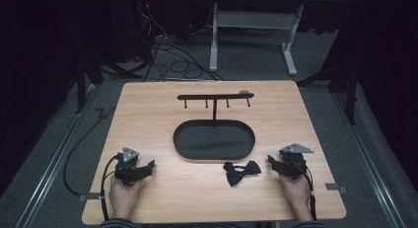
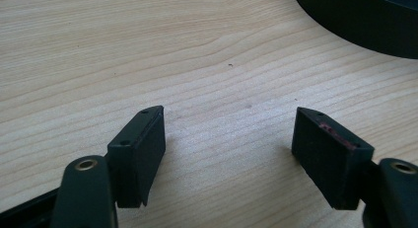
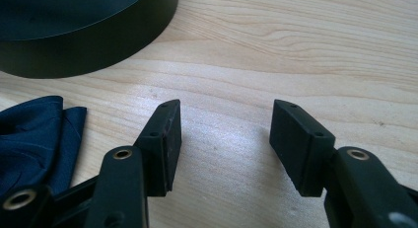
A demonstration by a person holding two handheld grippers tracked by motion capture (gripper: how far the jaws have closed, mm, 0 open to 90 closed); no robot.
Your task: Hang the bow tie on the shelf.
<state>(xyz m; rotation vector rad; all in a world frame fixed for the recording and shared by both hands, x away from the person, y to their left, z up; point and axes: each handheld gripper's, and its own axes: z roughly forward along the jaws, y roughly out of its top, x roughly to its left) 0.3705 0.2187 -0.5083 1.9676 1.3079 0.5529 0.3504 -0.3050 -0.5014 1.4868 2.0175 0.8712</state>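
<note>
Both tools are resting on the wooden desk point(image 1: 148, 114) with jaws spread wide and nothing between them: left tool point(image 1: 148, 166) well apart from the navy bow tie point(image 1: 241, 171), which is lying just beside the right tool point(image 1: 271, 162), before the black oval tray point(image 1: 214, 139).

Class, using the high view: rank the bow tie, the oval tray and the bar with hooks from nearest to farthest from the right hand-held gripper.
From the right hand-held gripper:
1. Bow tie, on the table just to its left.
2. Oval tray, farther left, at the table's middle.
3. Bar with hooks, raised on a post at the tray's far edge.
</note>
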